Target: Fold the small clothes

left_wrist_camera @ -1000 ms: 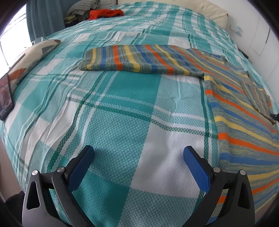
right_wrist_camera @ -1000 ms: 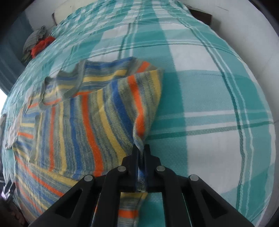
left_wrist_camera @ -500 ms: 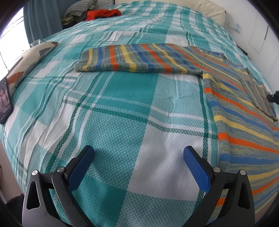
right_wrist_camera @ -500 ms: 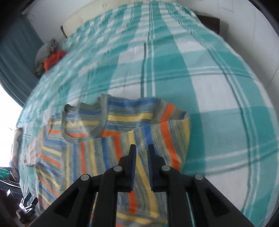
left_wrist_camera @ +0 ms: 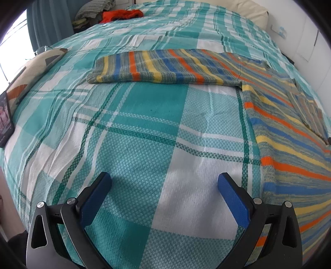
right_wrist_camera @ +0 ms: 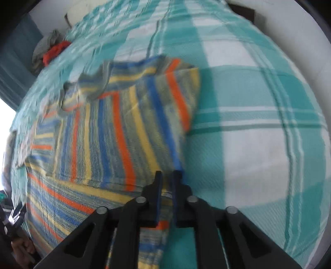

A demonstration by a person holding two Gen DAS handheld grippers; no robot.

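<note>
A striped knit sweater (left_wrist_camera: 279, 128) in blue, orange, yellow and grey lies on the bed, one sleeve (left_wrist_camera: 157, 68) stretched out to the left. My left gripper (left_wrist_camera: 163, 186) is open and empty, low over the bedspread, left of the sweater body. In the right wrist view the other sleeve is folded over the sweater body (right_wrist_camera: 128, 128). My right gripper (right_wrist_camera: 167, 175) hovers at the sweater's right edge with its jaws a narrow gap apart and nothing between them; this view is blurred.
The bed is covered by a teal and white plaid bedspread (left_wrist_camera: 144, 128). A patterned cushion (left_wrist_camera: 31, 74) and a phone (left_wrist_camera: 5, 120) lie at the left edge. A red and grey clothes pile (left_wrist_camera: 115, 14) sits far back. A wall (right_wrist_camera: 289, 31) runs along the right.
My right gripper let go of the sweater's folded edge, which now lies on the sweater, then moved back down close to its right edge. The left gripper barely moved.
</note>
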